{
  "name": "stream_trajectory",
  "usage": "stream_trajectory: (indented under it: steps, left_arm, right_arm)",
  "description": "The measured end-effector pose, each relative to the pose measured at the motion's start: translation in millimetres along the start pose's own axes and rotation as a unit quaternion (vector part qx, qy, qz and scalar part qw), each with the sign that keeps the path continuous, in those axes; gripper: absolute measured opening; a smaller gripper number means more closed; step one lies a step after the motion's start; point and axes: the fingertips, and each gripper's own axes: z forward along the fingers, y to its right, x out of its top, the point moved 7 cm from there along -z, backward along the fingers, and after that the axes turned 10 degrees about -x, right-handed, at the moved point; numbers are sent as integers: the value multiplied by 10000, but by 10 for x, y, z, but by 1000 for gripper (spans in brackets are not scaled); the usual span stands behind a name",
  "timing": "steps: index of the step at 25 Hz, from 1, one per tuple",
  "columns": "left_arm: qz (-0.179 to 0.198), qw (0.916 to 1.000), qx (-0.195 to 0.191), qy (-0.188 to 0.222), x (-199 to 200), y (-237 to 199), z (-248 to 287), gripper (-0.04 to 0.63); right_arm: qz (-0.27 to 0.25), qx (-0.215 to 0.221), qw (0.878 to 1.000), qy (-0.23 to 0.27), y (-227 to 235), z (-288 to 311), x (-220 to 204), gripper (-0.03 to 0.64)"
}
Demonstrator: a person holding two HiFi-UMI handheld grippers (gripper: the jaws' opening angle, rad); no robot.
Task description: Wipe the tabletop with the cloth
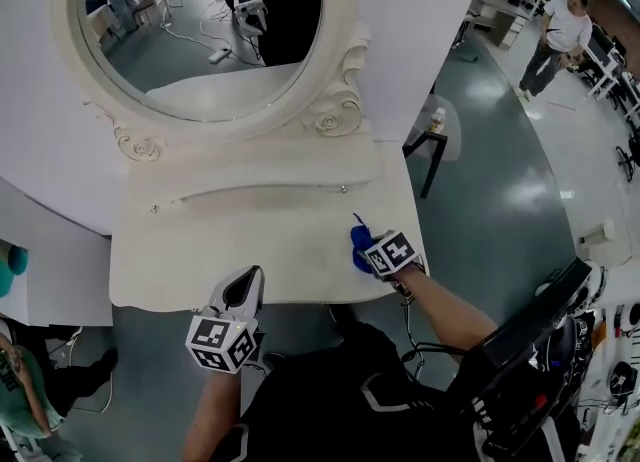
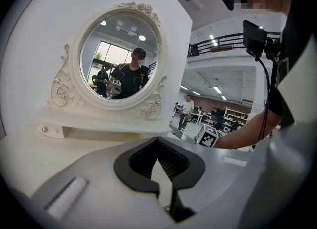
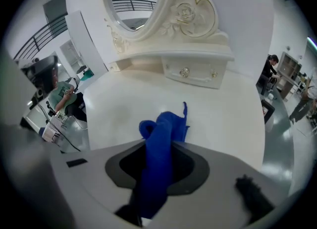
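While the right claw (image 3: 157,173) clamps the blue cloth (image 3: 166,124) on the tabletop (image 3: 228,119), left claw (image 1: 250,280) closed, empty

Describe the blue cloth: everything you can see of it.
The blue cloth is a small, soft, bunched rag, plain bright blue, apparently a fleecy fabric. The right gripper is shut on its middle fold. A crumpled end with one thin corner sticking out appears to rest on the cream tabletop, near its front right corner.
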Motion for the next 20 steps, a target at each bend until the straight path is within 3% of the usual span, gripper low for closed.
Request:
stream_trajectory:
  steps: [11,15,20]
  left_arm:
    - [256,9978,-598,-113,111,98,275,8]
    - [260,9978,-605,-94,118,90,352,8]
    - [180,9987,-441,-171,70,81,368,8]
  right_arm:
    - [436,316,9985,-76,-480,-299,-657,106]
    - [596,9,9982,115,-213,-257,-499,106]
    - [608,-652,9946,523,455,-129,36,106]
